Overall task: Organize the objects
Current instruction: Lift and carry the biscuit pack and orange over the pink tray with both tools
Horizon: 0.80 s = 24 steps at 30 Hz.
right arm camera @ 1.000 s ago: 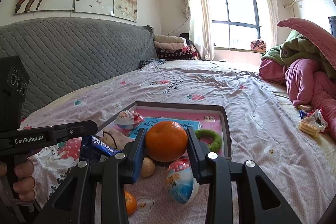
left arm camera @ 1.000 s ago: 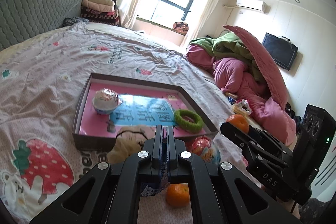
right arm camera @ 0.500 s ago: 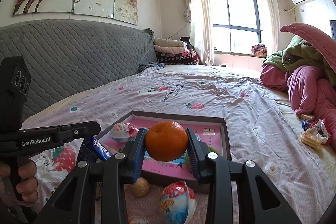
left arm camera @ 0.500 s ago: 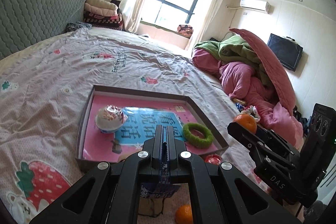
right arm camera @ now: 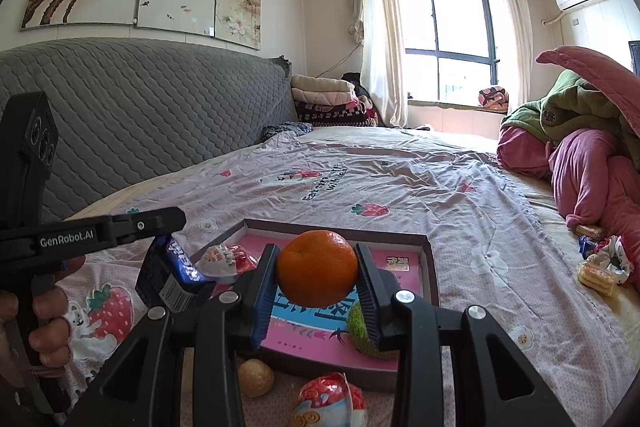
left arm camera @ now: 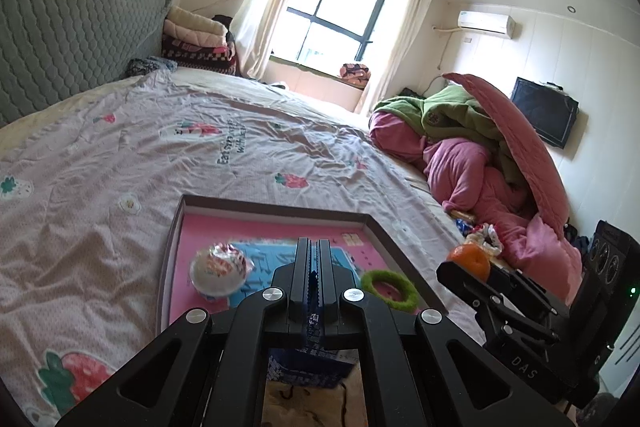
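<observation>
The bed (right arm camera: 400, 187) takes up most of the room, covered in a wrinkly pale sheet printed with strawberries and flowers; part of the writing on it reads "Eat" and "with me". Behind it there's a grey quilted headboard (right arm camera: 140, 107).

Sitting on the sheet is a shallow cardboard tray (right arm camera: 430, 267) with a dark rim and a glossy pink and blue floor carrying big characters I can't read. Inside it are a foil-topped cup (left arm camera: 219, 269) and a fuzzy green ring (left arm camera: 390, 289).

The left hand-held gripper (left arm camera: 314, 267), marked "GenRobot.AI" on its side, is clamped tight on a dark blue crinkly snack packet (right arm camera: 172, 273) with white lettering, held up over the near-left edge of the tray.

The right hand-held gripper (right arm camera: 318, 279), with "DAS" on its body, has its blue ribbed pads squeezing a round dimpled orange (right arm camera: 317, 269), up in the air above the tray.

Down front on the sheet: a shiny egg-shaped toy (right arm camera: 330, 403) and a walnut (right arm camera: 256, 377).
</observation>
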Each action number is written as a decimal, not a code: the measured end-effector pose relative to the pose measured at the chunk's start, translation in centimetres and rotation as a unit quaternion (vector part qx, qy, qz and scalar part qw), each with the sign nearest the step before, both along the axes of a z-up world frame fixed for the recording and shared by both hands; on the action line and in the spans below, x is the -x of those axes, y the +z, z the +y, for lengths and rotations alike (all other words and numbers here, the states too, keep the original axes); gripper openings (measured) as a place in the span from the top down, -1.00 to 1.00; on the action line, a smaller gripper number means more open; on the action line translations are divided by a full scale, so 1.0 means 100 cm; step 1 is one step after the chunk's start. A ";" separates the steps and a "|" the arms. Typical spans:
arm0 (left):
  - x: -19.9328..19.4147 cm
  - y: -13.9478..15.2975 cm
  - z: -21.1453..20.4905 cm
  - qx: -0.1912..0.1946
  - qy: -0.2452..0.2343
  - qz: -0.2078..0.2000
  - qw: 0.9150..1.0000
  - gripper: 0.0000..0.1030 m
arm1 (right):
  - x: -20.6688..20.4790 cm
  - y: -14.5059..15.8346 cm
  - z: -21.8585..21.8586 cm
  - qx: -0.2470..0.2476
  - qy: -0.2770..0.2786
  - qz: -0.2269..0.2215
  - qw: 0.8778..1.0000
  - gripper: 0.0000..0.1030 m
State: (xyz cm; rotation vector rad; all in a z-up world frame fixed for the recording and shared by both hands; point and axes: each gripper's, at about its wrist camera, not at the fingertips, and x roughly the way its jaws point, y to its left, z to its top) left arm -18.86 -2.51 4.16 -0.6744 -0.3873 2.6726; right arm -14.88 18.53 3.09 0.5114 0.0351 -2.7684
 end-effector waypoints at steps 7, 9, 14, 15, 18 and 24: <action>0.013 -0.003 -0.003 -0.010 0.006 -0.004 1.000 0.97 | 0.012 -0.002 -0.001 0.001 0.001 -0.004 1.000 0.27; 0.015 -0.003 -0.003 -0.012 0.006 -0.003 1.000 0.97 | 0.016 -0.002 -0.001 0.002 0.001 -0.004 1.000 0.27; 0.013 0.005 -0.005 -0.021 -0.002 0.007 1.000 0.97 | 0.020 -0.003 -0.002 0.002 0.000 -0.003 1.000 0.27; 0.011 0.006 -0.005 -0.023 -0.002 0.009 1.000 0.97 | 0.021 -0.003 -0.002 0.002 0.000 -0.003 1.000 0.27; 0.010 0.012 -0.007 -0.025 -0.001 0.017 1.000 0.97 | 0.021 -0.002 -0.002 0.005 0.000 -0.002 1.000 0.27; 0.016 0.010 -0.009 -0.022 0.006 0.018 1.000 0.97 | 0.025 -0.003 -0.003 0.002 -0.001 -0.002 1.000 0.27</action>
